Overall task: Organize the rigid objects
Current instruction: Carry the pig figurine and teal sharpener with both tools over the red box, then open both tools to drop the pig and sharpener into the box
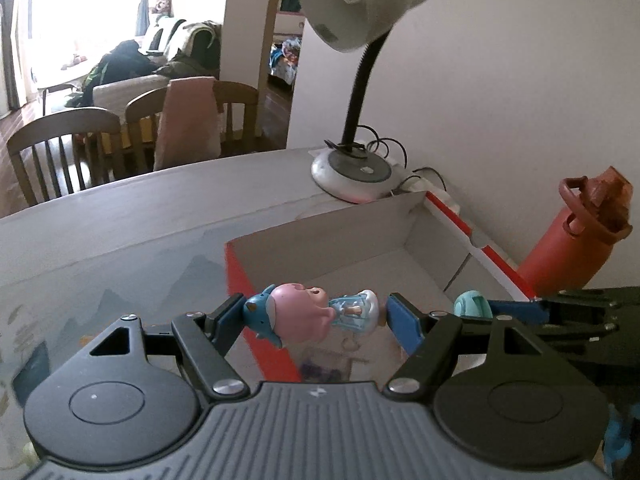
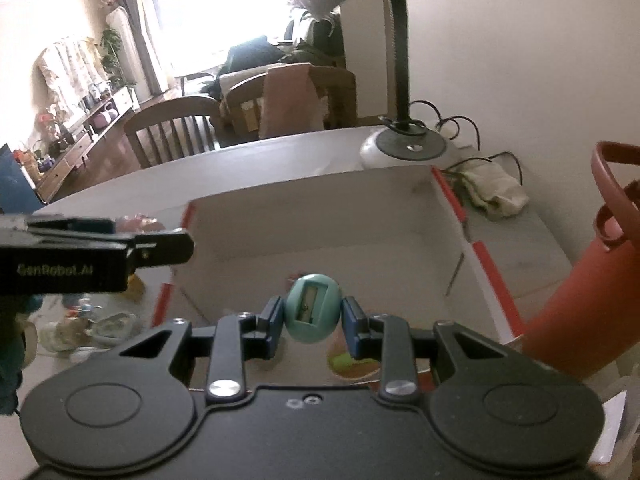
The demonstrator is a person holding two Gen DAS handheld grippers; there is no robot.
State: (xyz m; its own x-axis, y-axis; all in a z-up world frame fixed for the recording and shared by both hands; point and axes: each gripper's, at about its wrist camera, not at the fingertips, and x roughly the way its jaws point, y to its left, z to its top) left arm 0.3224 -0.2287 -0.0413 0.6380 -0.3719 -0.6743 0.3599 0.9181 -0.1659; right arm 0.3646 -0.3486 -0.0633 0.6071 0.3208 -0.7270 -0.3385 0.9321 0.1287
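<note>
My left gripper (image 1: 316, 316) is shut on a small doll figure (image 1: 308, 312) with pink hair and a pale blue dress, held sideways over the near edge of an open cardboard box (image 1: 320, 240) with red sides. My right gripper (image 2: 310, 320) is shut on a teal egg-shaped pencil sharpener (image 2: 311, 307), held over the same box (image 2: 320, 224). The right gripper and the sharpener (image 1: 472, 304) also show at the right of the left wrist view. The left gripper (image 2: 120, 256) reaches in from the left of the right wrist view.
A desk lamp (image 1: 356, 168) stands behind the box by the wall. A red bottle (image 1: 568, 248) stands right of the box. A crumpled cloth (image 2: 492, 188) and cables lie near the lamp. Small items (image 2: 92, 328) lie left of the box. Wooden chairs (image 1: 60, 148) stand beyond the table.
</note>
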